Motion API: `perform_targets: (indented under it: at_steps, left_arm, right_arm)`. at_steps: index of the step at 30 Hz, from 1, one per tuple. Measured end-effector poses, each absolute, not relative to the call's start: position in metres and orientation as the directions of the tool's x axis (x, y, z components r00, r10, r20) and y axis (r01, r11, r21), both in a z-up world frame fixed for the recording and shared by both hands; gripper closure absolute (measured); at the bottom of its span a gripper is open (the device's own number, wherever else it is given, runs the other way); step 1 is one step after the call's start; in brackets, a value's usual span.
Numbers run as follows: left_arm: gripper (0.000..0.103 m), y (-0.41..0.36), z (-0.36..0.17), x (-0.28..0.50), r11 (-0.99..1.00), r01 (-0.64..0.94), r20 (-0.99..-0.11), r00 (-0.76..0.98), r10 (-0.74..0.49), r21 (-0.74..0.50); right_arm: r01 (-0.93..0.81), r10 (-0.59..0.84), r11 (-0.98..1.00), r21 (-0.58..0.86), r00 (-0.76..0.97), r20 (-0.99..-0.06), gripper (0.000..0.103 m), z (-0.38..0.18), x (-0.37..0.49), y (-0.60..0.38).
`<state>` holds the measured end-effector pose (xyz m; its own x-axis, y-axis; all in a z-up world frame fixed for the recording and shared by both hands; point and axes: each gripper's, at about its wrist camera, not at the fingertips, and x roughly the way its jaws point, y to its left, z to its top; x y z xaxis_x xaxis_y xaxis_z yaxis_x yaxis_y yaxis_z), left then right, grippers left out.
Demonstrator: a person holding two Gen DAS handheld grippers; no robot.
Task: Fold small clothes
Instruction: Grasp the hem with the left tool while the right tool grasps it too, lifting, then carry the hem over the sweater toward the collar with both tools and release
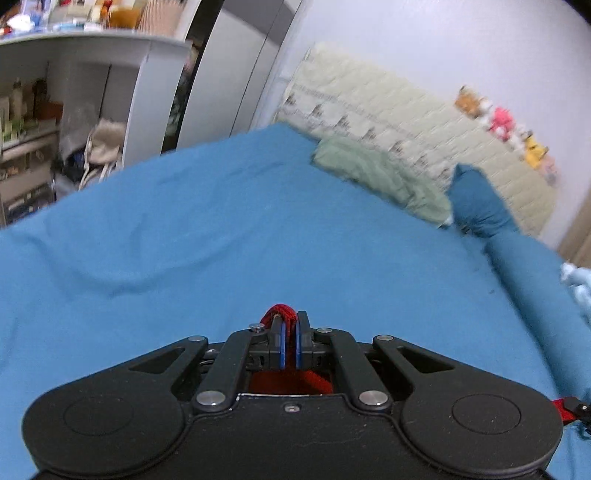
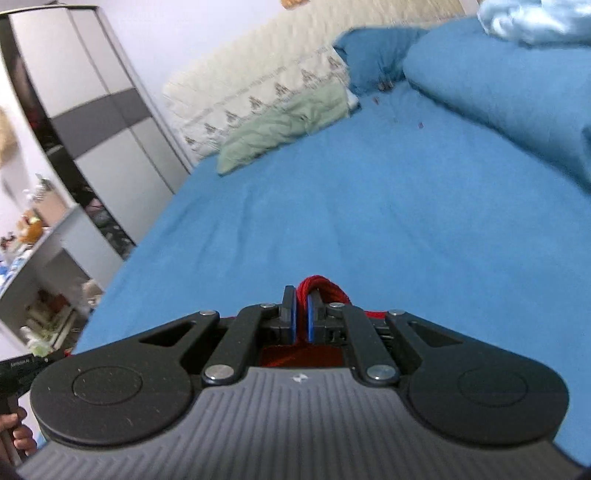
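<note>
A red knitted garment is pinched at 2 places, 1 fold in each gripper. In the left wrist view a small hump of it sticks out past the tips of the left gripper, whose 2 blue-padded fingers are pressed together on the cloth; more red shows underneath, between the linkage arms. In the right wrist view the right gripper grips another bunch of the same red garment, which loops over the tips and bulges to the right of them, with its fingers likewise closed on the fabric. How the rest of the garment hangs or lies is hidden behind the gripper bodies.

Beneath and beyond both grippers spreads a blue bedsheet, lightly creased. At the far end of the bed lies a pale green pillow against a cream patterned headboard, with a blue pillow to its right. A light blue cloth sits on the blue bedding at the far right. To the left stand a grey wardrobe and cluttered white shelves. The background is motion-blurred.
</note>
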<state>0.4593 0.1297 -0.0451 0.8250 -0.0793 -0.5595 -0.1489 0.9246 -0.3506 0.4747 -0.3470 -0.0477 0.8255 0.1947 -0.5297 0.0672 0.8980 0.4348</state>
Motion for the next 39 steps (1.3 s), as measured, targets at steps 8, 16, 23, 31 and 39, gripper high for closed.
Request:
perform_targets:
  at_steps: [8, 16, 23, 31, 39]
  left_arm:
    - [0.099, 0.133, -0.087, 0.511, 0.923, -0.194, -0.613, 0.788, -0.055, -0.332]
    - [0.099, 0.12, -0.106, 0.537, 0.91, -0.259, -0.641, 0.768, -0.009, -0.324]
    - [0.046, 0.129, -0.1, 0.532, 0.901, -0.263, -0.649, 0.76, -0.027, -0.345]
    - [0.001, 0.103, -0.065, 0.437, 0.987, -0.041, -0.595, 0.801, -0.062, -0.158]
    - [0.002, 0.064, -0.135, 0.409, 0.996, 0.082, -0.714, 0.694, -0.088, -0.044]
  right_arm:
    - [0.111, 0.144, 0.907, 0.405, 0.823, -0.549, 0.082, -0.099, 0.536, -0.341]
    - [0.159, 0.076, 0.918, 0.364, 0.829, -0.554, 0.082, -0.116, 0.569, -0.331]
    - [0.149, 0.068, 0.932, 0.33, 0.822, -0.565, 0.055, -0.113, 0.554, -0.329]
    - [-0.086, 0.173, 0.978, 0.188, 0.84, -0.515, 0.008, -0.106, 0.467, -0.298]
    - [-0.104, 0.139, 0.99, 0.091, 0.752, -0.644, 0.007, -0.163, 0.446, -0.272]
